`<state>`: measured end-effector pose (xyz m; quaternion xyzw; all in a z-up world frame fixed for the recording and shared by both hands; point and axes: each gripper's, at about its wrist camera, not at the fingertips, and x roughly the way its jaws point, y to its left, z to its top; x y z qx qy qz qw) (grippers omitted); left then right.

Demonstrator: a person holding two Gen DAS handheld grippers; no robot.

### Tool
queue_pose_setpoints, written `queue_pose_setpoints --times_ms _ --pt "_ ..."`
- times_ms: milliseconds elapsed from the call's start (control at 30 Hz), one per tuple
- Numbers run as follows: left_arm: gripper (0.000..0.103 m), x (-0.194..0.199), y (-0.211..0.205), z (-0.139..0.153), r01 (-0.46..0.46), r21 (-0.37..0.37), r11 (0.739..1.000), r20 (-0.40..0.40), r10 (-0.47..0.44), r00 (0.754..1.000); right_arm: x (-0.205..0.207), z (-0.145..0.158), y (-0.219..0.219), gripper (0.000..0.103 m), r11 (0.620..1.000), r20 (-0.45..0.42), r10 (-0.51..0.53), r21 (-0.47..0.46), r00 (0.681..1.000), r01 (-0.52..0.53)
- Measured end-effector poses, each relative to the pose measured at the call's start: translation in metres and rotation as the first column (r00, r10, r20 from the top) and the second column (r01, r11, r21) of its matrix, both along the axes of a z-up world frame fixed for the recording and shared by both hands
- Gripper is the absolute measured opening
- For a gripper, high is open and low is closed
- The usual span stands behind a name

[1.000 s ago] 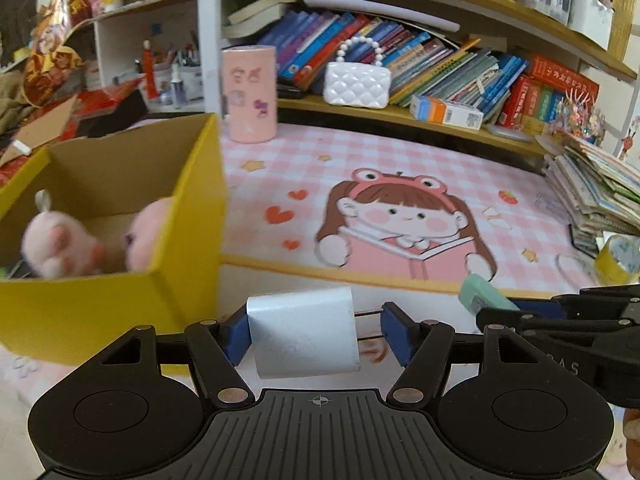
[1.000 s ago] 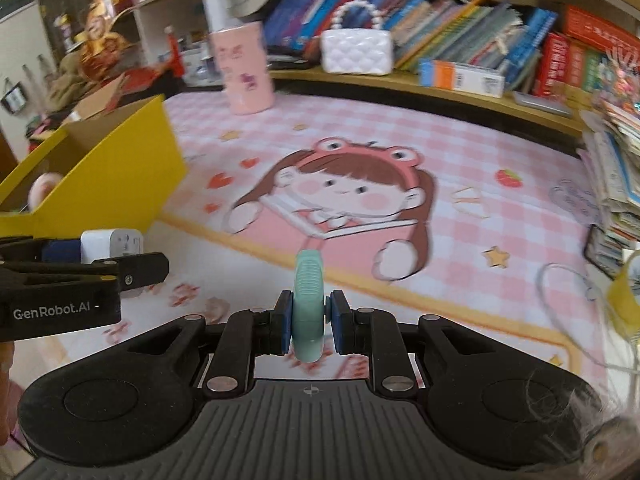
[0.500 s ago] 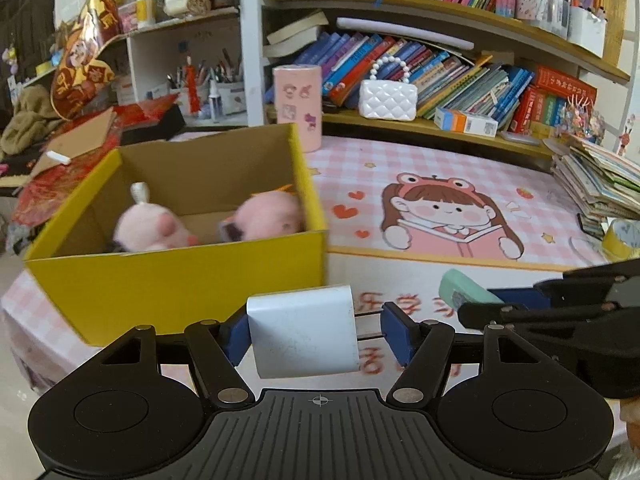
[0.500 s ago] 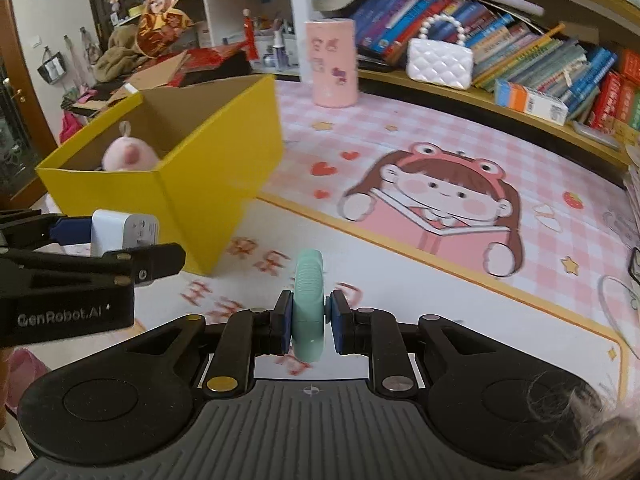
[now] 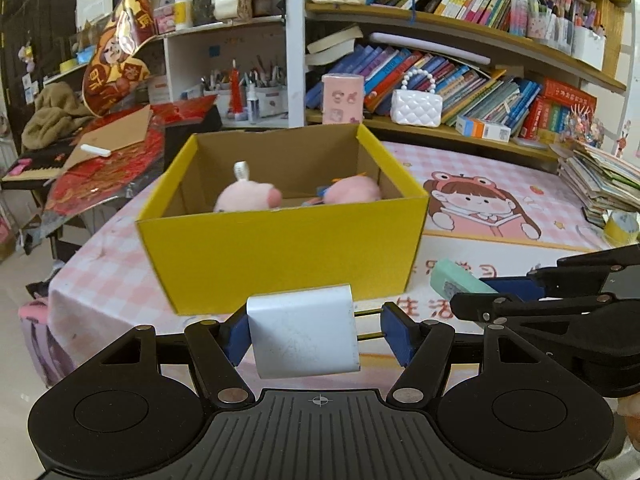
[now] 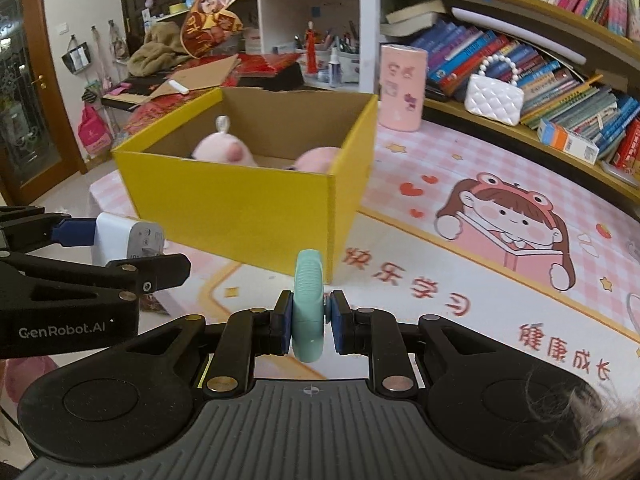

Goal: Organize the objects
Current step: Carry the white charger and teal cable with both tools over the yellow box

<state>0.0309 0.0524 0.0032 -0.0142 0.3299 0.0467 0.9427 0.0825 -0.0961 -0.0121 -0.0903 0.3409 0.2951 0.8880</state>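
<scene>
my left hand-held gripper only half-pinches the hard, slick white charger, my right hand-held gripper clamps the slim mint case firmly, yellow box just ahead.

The yellow box stands open-topped, two pink plush toys filling its floor, with bare surface to its right.

Readable text in view

"GenRobot.AI" in white on black left gripper arm; red Chinese characters "健康成长" on pink cartoon-girl table mat, right of right gripper.
</scene>
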Motion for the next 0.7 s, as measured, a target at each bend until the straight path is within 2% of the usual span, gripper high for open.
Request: queue_pose_setpoints --times_ms 367,700 --pt "0.067 -0.034 0.034 0.000 0.042 0.022 0.999 0.013 -0.043 0.999 -0.039 -0.001 0.032 0.018 0.998 0.002 -0.052 0.026 0.999 0.052" --pt "0.067 -0.042 0.058 0.003 0.045 0.002 0.999 0.056 -0.045 0.997 -0.049 0.001 0.050 0.018 0.997 0.014 -0.070 0.018 0.997 0.070"
